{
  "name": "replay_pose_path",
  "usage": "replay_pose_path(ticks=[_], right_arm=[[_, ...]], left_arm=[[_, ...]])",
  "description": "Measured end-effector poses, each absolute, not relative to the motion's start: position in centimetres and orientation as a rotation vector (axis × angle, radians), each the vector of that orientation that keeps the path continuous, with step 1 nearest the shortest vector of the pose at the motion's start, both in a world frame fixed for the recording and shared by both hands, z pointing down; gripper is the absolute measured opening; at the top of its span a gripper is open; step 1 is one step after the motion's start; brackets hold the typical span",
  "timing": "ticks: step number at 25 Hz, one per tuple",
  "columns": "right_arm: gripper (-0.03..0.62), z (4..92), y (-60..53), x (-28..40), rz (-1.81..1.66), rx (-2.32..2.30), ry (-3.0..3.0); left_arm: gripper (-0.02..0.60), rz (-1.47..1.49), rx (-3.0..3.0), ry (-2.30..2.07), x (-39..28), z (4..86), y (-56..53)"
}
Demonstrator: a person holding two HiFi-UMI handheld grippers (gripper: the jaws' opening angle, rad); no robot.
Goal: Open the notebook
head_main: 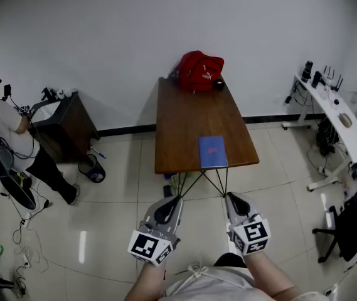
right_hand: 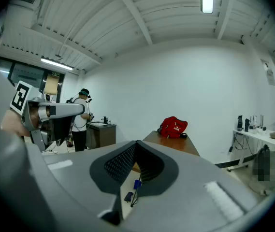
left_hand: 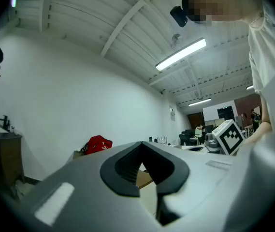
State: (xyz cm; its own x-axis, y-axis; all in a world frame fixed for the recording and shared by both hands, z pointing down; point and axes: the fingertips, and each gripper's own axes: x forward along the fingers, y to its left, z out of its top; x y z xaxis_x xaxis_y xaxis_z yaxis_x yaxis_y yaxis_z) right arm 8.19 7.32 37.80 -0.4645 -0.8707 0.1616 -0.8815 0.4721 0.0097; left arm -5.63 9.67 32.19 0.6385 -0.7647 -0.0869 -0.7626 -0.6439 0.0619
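The closed blue rectangular notebook (head_main: 213,152) lies flat on the long brown wooden desk (head_main: 184,124), at the near edge, close to the near right corner. Its cover is down. A crumpled red fabric bag (head_main: 200,71) sits at the far end of the desk, against the white wall, well apart from the notebook.

Both grippers are held low, short of the desk's near edge and over the pale tiled floor, touching nothing. The left gripper (head_main: 167,207) points toward the near left corner of the desk. In its own view the jaws are pressed together, leaving only the dark-lined notch at the tips, and nothing sits between them. The right gripper (head_main: 235,202) points toward the near right corner, just short of the notebook's end of the desk. Its jaws are likewise drawn together and carry nothing.

Off to the left, a person in a white top (head_main: 5,127) stands at a dark brown cabinet (head_main: 68,121). A white side table (head_main: 341,121) stands along the right.
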Motion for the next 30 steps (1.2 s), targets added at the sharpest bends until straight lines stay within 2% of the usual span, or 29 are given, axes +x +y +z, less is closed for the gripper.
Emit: replay_pose_path(ticks=[13,30], right_arm=[[0.009,39.9,4.1,5.2,0.147,1.456,-2.575],[0.009,47.6,-14.9,9.0,0.329,1.429,-2.446]], left_arm=[[0.005,-0.162,2.718,-1.383,-9.0,35.2,6.3],[0.005,0.037,2.554,-1.352,-6.0,43.4,-13.4]])
